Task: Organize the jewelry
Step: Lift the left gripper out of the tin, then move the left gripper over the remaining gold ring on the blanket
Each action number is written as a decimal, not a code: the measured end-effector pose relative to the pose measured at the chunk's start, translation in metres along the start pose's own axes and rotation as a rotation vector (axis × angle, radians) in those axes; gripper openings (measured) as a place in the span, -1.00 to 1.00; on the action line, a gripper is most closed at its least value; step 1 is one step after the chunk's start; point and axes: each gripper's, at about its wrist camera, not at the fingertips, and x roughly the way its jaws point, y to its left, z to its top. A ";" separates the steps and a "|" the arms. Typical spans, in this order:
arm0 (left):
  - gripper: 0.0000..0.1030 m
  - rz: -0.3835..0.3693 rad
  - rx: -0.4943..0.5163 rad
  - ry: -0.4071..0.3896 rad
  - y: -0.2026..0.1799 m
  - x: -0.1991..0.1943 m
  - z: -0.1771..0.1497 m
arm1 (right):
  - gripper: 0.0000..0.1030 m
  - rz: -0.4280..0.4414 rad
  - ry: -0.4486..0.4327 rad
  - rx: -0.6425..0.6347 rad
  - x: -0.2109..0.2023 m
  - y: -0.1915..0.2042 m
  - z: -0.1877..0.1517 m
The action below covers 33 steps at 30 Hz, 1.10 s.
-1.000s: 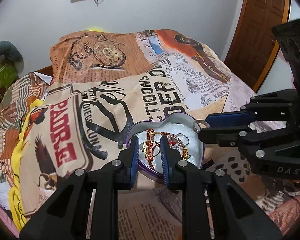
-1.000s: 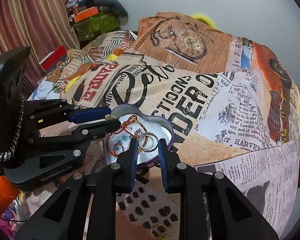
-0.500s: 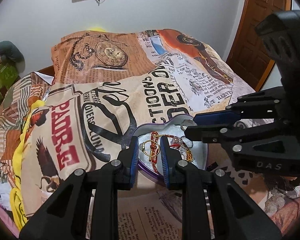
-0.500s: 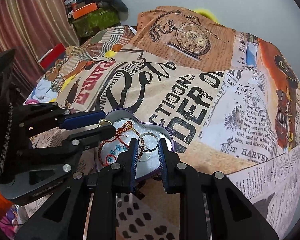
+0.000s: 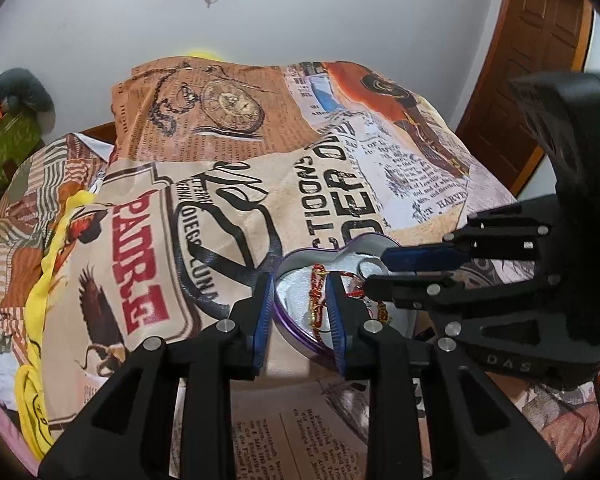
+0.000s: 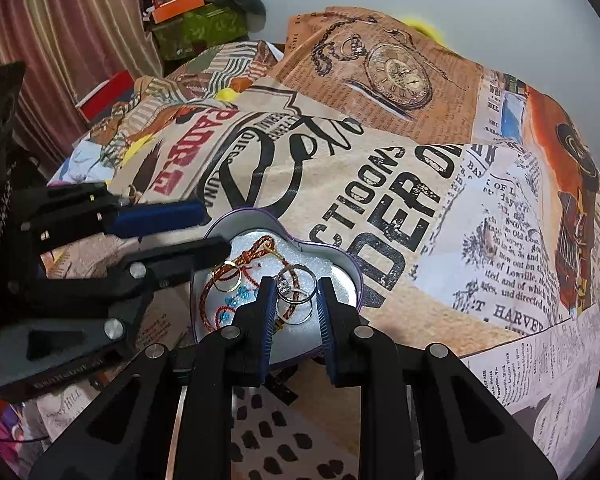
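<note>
Now heart tin (image 6: 342,257) lobes face away; both grippers parted.

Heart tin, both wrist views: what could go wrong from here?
1. Both grippers crowd the heart tin: left gripper and right gripper could collide.
2. Silver rings overlap the red beaded bracelet; lifting one may drag the other.
3. The tin sits on a soft bedspread; a nudge could tip it.

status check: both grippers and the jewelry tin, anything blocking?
Left gripper open over the heart tin. Right gripper open, framing the silver rings. Red cord bracelet and gold ring inside the tin. Nothing blocking.
</note>
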 end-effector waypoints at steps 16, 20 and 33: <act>-0.37 0.036 -0.028 -0.031 0.006 -0.033 -0.002 | -0.51 -0.079 -0.031 -0.032 -0.025 0.009 -0.001; -0.37 0.037 -0.016 -0.053 -0.004 -0.050 0.000 | -0.51 -0.096 -0.068 -0.024 -0.046 0.010 -0.002; -0.26 0.024 0.044 -0.136 -0.054 -0.115 0.001 | -0.51 -0.152 -0.211 0.033 -0.137 0.013 -0.035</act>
